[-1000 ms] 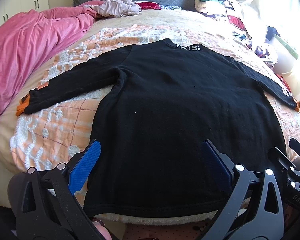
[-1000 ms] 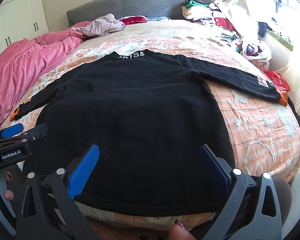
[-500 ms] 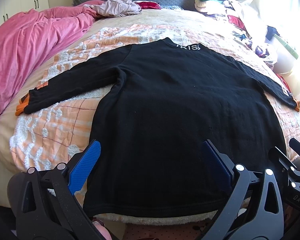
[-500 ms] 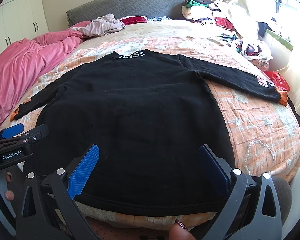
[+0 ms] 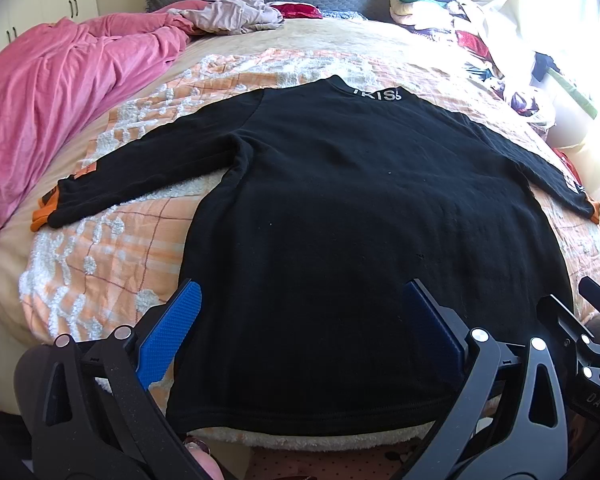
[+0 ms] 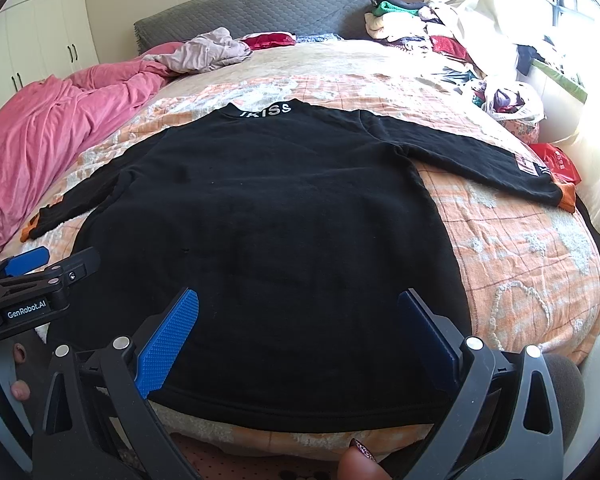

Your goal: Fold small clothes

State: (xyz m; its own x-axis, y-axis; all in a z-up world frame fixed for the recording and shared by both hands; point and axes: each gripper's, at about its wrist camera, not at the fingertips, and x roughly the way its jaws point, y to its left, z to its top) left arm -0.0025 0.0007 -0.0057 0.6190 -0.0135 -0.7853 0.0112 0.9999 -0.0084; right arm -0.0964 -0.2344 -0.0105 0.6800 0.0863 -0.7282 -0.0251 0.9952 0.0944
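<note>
The black top [image 5: 360, 232] lies flat on the bed [image 5: 100, 264], back up, both sleeves spread wide, hem at the near edge; no fold is made yet, so sleeves and body all remain to do; the left gripper [image 5: 300, 320] and right gripper [image 6: 296, 324] hover over the hem, jaws spread wide, holding nothing; nothing has shifted since the earlier frames.

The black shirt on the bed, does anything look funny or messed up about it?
Nothing stands out. The black shirt lies flat on the orange blanket, both sleeves spread out, collar at the far end. The left gripper and right gripper are open near its hem.
</note>
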